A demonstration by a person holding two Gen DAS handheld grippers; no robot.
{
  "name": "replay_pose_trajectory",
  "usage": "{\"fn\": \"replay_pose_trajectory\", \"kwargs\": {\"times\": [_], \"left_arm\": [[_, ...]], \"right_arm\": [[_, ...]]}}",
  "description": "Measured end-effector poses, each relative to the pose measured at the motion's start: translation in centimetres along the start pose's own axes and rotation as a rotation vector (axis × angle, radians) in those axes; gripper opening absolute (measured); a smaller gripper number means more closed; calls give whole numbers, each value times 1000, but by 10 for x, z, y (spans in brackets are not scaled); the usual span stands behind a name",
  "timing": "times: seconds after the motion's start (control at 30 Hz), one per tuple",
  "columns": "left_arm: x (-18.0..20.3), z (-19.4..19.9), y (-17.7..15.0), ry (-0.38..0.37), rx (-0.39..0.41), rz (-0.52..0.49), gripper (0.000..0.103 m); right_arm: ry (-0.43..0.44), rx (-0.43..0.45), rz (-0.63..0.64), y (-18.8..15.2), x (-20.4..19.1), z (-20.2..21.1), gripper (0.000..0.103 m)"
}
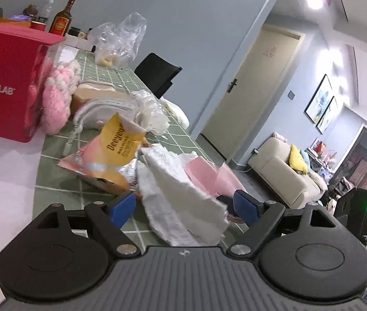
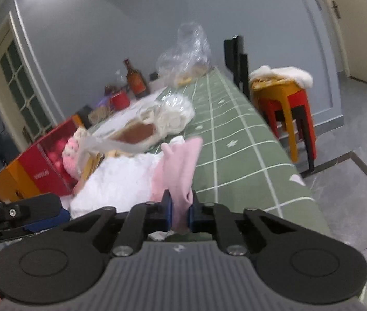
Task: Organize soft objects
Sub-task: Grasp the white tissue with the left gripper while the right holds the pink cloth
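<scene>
Right hand-held gripper (image 2: 180, 213) is clamped tight on a pink cloth (image 2: 182, 165), blue pads (image 2: 167, 211) pinching its lower end; the cloth stands up ahead of the fingers over the green checked counter (image 2: 235, 155). Left hand-held gripper (image 1: 183, 207) is spread wide, blue pads (image 1: 121, 207) well apart, gripping nothing. A white cloth (image 1: 180, 194) lies between them, draped toward the gripper body; whether it touches either pad, can't tell. Pink cloth (image 1: 209, 176) shows just behind the white one, nearer the left gripper's right finger. Ahead of the left gripper: a yellow snack bag (image 1: 116, 153), then a clear bag of white stuff (image 1: 142, 111). Ahead and left: a pink knitted toy (image 1: 59, 96) against a red box (image 1: 7, 83). Far end: a brown bottle (image 1: 62, 19) and a clear plastic bag (image 1: 121, 39). Right of the right gripper, beside the counter, stacked stools (image 2: 287, 108).
</scene>
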State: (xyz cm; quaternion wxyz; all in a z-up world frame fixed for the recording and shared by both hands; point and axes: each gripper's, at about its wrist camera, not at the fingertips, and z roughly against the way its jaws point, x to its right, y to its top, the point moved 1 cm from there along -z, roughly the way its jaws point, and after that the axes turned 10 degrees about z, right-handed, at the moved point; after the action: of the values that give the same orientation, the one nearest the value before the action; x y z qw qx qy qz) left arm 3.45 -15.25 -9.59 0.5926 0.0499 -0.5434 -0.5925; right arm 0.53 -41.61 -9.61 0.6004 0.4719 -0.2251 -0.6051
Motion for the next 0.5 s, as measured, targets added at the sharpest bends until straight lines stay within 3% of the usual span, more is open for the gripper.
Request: {"fn": "replay_pose_trajectory", "kwargs": {"times": [0.13,0.3,0.4,0.5], "left_arm": [[2,-15,-3,20,-29,19,100],[1,-31,-8,44,-55,6,100],[5,-29,-13,46,-60,-37,100],[11,-31,-16,51,-68,-52,100]], "right_arm": [[4,23,-44,-4,3,5,10],[-109,90,-150,-8,14,16,10],[-151,86,-135,-11,15,20,10],[-129,75,-121,-13,12,18,10]]}}
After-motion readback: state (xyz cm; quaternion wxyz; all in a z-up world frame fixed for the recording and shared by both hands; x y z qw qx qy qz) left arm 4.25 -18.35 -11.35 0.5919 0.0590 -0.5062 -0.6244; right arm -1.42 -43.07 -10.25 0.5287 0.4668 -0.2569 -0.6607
